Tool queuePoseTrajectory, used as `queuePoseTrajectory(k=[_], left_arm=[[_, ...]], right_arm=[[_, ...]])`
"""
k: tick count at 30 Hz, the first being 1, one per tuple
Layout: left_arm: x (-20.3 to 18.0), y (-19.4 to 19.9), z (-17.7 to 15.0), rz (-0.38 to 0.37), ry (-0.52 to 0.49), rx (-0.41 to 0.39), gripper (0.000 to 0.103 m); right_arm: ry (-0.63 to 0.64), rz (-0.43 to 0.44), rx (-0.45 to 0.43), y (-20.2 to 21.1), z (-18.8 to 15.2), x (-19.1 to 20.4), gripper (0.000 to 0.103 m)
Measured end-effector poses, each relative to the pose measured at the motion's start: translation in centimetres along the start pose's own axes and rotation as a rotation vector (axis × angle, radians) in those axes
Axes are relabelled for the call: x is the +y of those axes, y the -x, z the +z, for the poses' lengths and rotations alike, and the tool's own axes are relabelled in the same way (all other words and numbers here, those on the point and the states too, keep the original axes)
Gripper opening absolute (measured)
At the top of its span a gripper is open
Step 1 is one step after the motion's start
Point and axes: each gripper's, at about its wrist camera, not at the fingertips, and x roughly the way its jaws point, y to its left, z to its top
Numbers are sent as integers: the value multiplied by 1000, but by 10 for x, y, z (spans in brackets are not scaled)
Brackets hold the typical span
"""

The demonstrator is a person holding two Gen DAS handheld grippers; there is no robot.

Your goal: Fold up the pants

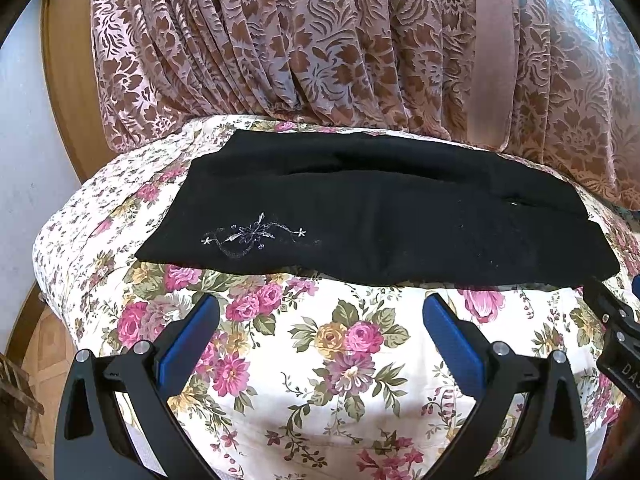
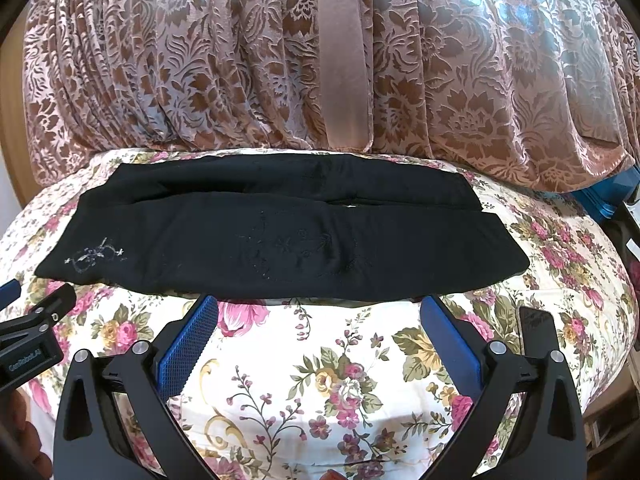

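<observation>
Left wrist, pants: black fabric pants with pale embroidery (image 1: 368,216) on the rose-print bedcover (image 1: 340,360), at 12 o'clock, just beyond my fingertips.
Left wrist, axis: runs 9 to 3 o'clock; embroidered end toward 9.
Left wrist, jaws: my left gripper (image 1: 322,306) spread wide, holding nothing.
Right wrist, pants: same strip at 12 o'clock, near edge just ahead of the tips.
Right wrist, jaws: my right gripper (image 2: 320,306) wide open, empty.
Right wrist, nearer arm: both about equal; left covers the embroidered end, I judge.
</observation>
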Motion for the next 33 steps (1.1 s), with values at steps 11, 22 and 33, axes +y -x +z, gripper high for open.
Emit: queuePoseTrajectory(k=[11, 22, 33], left_arm=[[1, -6, 0, -1, 6, 24, 101], [1, -15, -2, 0, 7, 48, 101], [3, -31, -6, 0, 11, 83, 101]], right_arm=[[-1, -3, 5, -1, 0, 2, 100], [12, -3, 20, -8, -3, 2, 100], [35, -10, 45, -20, -9, 5, 100]])
